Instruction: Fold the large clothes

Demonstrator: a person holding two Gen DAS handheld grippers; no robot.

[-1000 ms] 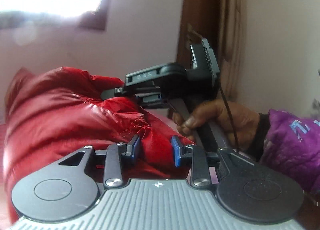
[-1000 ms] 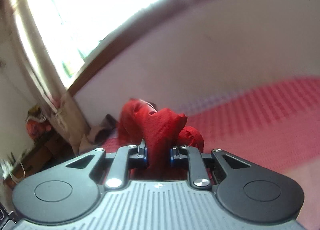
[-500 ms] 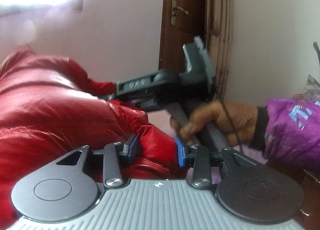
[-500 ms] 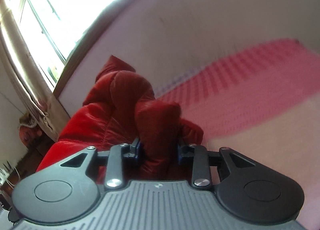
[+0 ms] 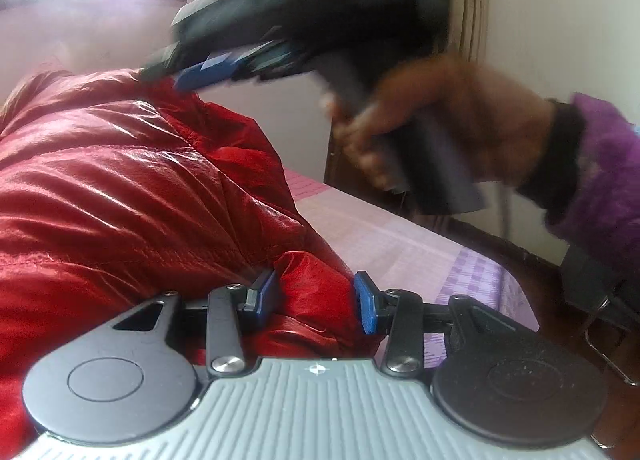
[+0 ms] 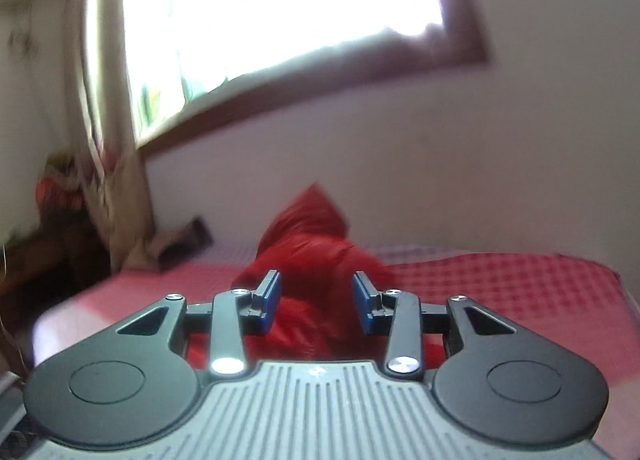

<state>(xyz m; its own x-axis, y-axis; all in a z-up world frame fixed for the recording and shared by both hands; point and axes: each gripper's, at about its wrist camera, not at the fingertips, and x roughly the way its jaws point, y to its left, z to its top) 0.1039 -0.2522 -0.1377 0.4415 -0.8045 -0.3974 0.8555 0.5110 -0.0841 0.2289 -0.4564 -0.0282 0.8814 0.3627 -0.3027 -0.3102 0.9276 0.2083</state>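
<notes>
A shiny red puffer jacket (image 5: 140,188) lies bunched on the bed and fills the left of the left wrist view. My left gripper (image 5: 316,292) is low at its near edge, its jaws opening. A puffed fold of the jacket sits between the blue pads, loose rather than pinched. My right gripper (image 6: 316,300) hovers above the jacket (image 6: 320,244), its jaws opening with nothing between them. In the left wrist view it is blurred over the jacket's top, one blue pad (image 5: 208,72) showing, held by a hand (image 5: 460,120) in a purple sleeve (image 5: 600,180).
The bed has a pink checked sheet (image 6: 500,284), bare to the right of the jacket. Its dark wooden edge (image 5: 520,260) runs along the right. A bright window (image 6: 280,0) and a curtain (image 6: 108,140) stand behind the bed. A wooden door (image 5: 464,0) is at the far right.
The right gripper has let go of the jacket fold, rolled level and lifted clear above it. The left gripper's jaws have widened around their fold. The jacket has sunk lower onto the bed.
</notes>
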